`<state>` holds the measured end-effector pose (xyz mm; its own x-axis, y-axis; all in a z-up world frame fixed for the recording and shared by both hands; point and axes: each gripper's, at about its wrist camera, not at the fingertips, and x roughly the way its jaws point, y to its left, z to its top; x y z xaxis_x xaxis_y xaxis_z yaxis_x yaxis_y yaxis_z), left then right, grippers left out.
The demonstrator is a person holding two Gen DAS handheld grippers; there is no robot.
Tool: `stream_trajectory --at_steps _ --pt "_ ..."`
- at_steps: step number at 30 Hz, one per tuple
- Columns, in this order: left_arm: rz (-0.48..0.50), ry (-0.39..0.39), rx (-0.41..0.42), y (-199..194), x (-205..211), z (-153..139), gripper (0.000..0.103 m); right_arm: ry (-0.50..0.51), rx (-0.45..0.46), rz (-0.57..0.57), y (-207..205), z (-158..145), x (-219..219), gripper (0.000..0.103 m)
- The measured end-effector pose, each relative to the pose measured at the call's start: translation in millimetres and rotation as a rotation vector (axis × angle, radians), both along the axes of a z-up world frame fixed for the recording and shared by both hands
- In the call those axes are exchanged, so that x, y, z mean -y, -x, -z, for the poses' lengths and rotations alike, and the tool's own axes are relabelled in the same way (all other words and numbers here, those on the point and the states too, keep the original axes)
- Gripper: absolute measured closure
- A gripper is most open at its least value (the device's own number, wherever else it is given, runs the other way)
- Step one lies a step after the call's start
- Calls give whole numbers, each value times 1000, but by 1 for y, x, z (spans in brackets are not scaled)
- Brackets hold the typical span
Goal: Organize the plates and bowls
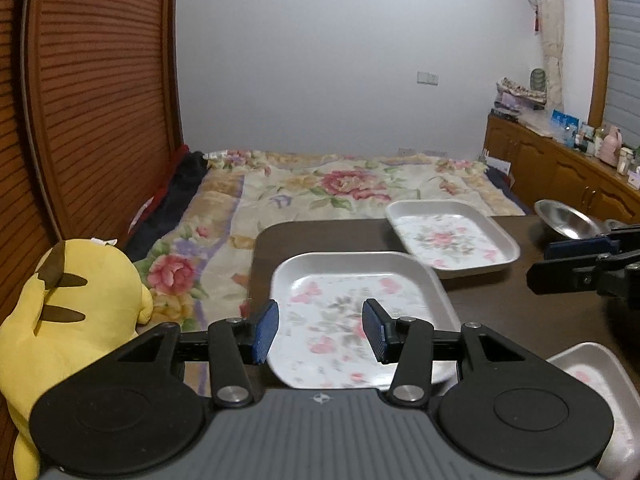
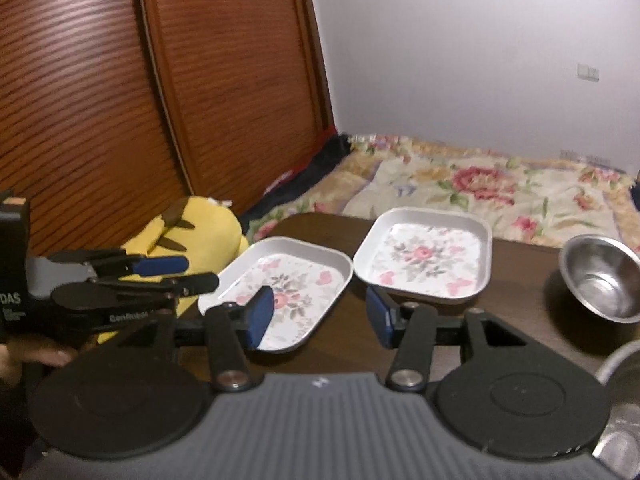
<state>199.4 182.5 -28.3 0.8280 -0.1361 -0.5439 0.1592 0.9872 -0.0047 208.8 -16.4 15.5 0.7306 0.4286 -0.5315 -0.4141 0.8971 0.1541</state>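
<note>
Two square floral plates lie flat and apart on the dark table (image 1: 520,312): the near plate (image 1: 360,320) sits close to the table's left edge, and the far plate (image 1: 452,240) sits by the far edge, beside the bed. In the right wrist view their corners come very near each other; whether they touch I cannot tell. Both hold nothing but their printed flower pattern. A third floral plate (image 1: 600,384) shows at the near right corner of the left wrist view, mostly cut off, so its contents are unclear.

A steel bowl (image 2: 604,276) rests toward the table's right edge, tilted a little, and it is empty. Part of another shiny rim (image 2: 624,364) appears at the near right edge; what it is stays uncertain.

Neither tool holds anything. The left gripper (image 1: 320,330) hangs above the near plate with its blue pads spread and only air between them. The right gripper (image 2: 320,316) has its jaws parted too, above the bare table between the two plates, and nothing is clamped.

My reading is that the dishes lie spread out singly because sorting has barely begun, with plates to stack together and bowls to nest. A yellow plush toy (image 1: 76,312) sits off the table's left edge.
</note>
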Motion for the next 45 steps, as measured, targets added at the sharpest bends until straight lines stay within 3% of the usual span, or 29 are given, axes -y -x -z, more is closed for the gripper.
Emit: stream_trajectory --at_steps 9,15,21,23,27,36,45 --pt "30 31 -56 -33 -26 24 64 36 -150 26 -48 30 -28 61" --pt "45 74 -74 -40 -35 33 70 54 -201 35 -62 43 -36 68" --pt "56 91 -81 -43 -37 36 86 62 -226 28 -67 49 -41 75" --pt "56 99 -85 -43 -37 38 87 62 -230 25 -68 51 -43 82" --pt "50 100 -95 -45 -37 41 91 65 -233 23 -69 52 -45 83" --pt "36 121 -122 -40 -36 40 93 58 -246 19 -74 56 -47 88" --pt "37 91 -82 -16 -21 11 93 38 -225 17 -62 44 -37 90"
